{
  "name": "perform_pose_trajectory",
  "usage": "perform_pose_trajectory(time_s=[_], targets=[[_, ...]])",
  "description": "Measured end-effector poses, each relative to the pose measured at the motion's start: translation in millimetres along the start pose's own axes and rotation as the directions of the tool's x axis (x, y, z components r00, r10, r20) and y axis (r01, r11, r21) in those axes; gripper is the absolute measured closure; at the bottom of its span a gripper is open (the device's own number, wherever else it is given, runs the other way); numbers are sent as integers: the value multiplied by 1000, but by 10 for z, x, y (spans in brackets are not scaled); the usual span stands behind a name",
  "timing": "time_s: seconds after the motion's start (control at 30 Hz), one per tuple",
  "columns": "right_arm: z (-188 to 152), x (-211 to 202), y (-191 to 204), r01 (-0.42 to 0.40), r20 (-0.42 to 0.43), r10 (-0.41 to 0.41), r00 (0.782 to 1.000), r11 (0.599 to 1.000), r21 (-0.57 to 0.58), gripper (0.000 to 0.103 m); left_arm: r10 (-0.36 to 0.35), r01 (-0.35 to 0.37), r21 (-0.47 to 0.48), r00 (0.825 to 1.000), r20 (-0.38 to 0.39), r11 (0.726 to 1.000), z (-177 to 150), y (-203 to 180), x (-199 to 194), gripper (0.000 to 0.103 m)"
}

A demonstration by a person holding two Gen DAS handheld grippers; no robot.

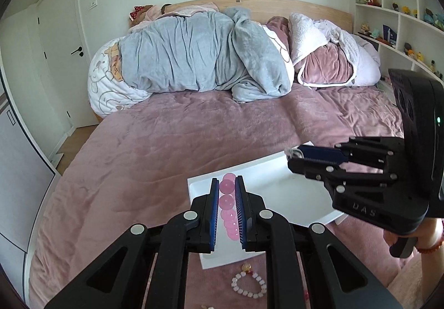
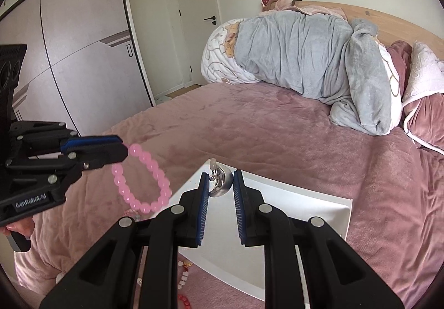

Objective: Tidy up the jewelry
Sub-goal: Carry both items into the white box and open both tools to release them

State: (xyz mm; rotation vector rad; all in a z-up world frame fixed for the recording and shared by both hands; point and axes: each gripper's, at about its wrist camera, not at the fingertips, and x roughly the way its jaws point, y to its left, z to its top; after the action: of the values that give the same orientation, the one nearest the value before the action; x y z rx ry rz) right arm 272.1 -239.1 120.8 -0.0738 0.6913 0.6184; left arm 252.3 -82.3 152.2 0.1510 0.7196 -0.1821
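Observation:
My left gripper (image 1: pixel 227 198) is shut on a pink bead bracelet (image 1: pixel 228 205), which hangs from its fingertips above the bedspread in the right wrist view (image 2: pixel 144 178). The left gripper also shows there (image 2: pixel 122 149). My right gripper (image 2: pixel 220 188) holds a silver crescent-shaped piece (image 2: pixel 220 182) between its blue pads, over the white tray (image 2: pixel 305 206). In the left wrist view the right gripper (image 1: pixel 292 155) hovers at the far corner of the tray (image 1: pixel 272 186).
A white bead bracelet with a gold charm (image 1: pixel 248 282) lies on the pink bedspread (image 1: pixel 155 159) in front of the tray. Red beads (image 2: pixel 184 300) lie nearby. Rolled quilts (image 1: pixel 194 56) lie at the headboard. Shelves (image 1: pixel 399 9) stand at the right.

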Motion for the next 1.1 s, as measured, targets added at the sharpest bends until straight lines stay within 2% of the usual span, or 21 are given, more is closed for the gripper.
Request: perform_pose_trajectory(time_s=[0.13,0.33,0.57,0.83,0.9,0.97,1.0,1.1], targets=[[-169,111,-226,23,-40,-22,999,999,28,85,2,-2,0,1000,-10,1000,5,-119,367,86],[-404,407,-378,95,-111,-96,989,995,-11,85,-16,14,-47,998,-52,999,-78,-193,955,86],[-525,726,-439,82,-163,-82,983,997,-7,85,-23,17,-62,994,-110,998,-198,-303,1462,86],[-607,925,-496,103,-189,-105,976,994,-17,84,-21,12,-59,986,-164,998,-338,-338,1750,86],[-611,937,-506,105,-189,-106,976,994,-17,83,-7,0,-44,988,-155,999,-354,-340,1753,85],[-605,942,-506,108,-187,-110,976,994,-22,83,7,-13,-36,990,-144,999,-335,-332,1745,74],[-602,939,-505,108,-184,-110,977,994,-24,81,9,-15,-40,990,-139,999,-324,-318,1732,74],[-592,914,-492,118,-170,-122,978,992,-34,66,13,-20,-59,992,-124,998,-281,-259,1678,74]])
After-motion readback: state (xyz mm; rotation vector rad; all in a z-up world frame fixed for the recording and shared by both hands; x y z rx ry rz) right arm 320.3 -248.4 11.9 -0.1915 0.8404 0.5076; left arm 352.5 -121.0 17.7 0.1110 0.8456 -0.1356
